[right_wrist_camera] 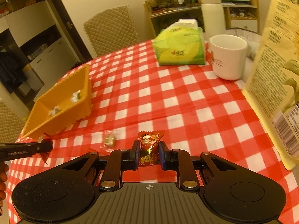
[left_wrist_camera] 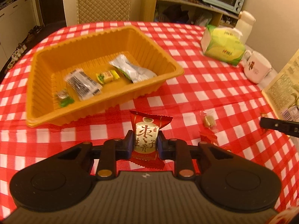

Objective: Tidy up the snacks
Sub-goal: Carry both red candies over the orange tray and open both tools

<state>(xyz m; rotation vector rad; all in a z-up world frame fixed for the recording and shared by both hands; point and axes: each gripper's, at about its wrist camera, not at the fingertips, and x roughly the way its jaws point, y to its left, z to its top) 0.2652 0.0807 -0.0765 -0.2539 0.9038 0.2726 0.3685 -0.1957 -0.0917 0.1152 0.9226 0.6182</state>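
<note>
Here, the left gripper pinches a red-and-gold packet between its two fingers, holding it upright above the checked cloth just in front of the orange tray. The right gripper likewise clamps a smaller red sweet between its fingers, also over the cloth, well to the right of the tray. Inside the tray lie a silver pouch, a yellow sweet, a black-and-white packet and a green sweet. On the cloth between the two grippers rests a clear-wrapped sweet. Farther back stand a green tissue pack, a white mug and a white flask; a yellow printed box rises at the right edge.
</note>
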